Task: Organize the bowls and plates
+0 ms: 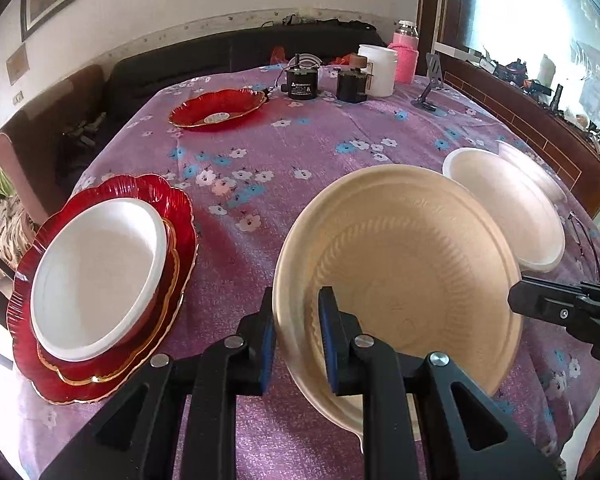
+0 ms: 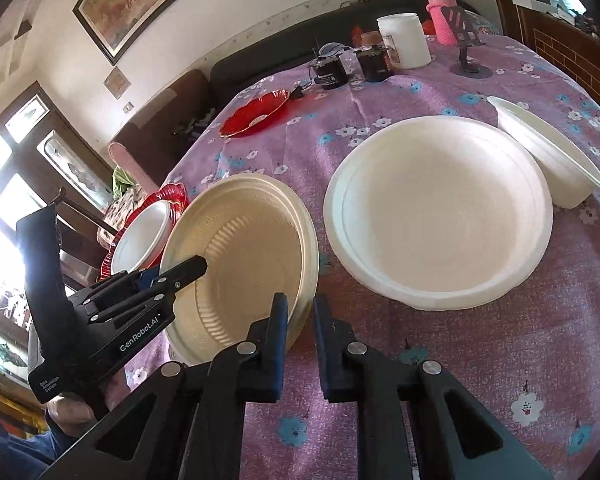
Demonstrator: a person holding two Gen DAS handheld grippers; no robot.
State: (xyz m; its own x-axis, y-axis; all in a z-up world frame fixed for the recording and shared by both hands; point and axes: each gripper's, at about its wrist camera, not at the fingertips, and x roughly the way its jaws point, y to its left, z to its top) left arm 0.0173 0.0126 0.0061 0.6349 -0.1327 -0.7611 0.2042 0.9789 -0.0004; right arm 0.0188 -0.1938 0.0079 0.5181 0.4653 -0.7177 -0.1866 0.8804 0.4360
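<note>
My left gripper is shut on the rim of a beige ribbed paper plate and holds it tilted above the table; the plate also shows in the right wrist view. My right gripper is slightly open and empty, just right of that plate's edge. A large white plate lies ahead of it, with a white bowl beyond. At the left a white bowl sits on stacked red scalloped plates. A red glass dish lies farther back.
The table has a purple floral cloth. At its far end stand two black motors, a white jar, a pink bottle and a phone stand. A dark sofa and a chair stand beyond the left edge.
</note>
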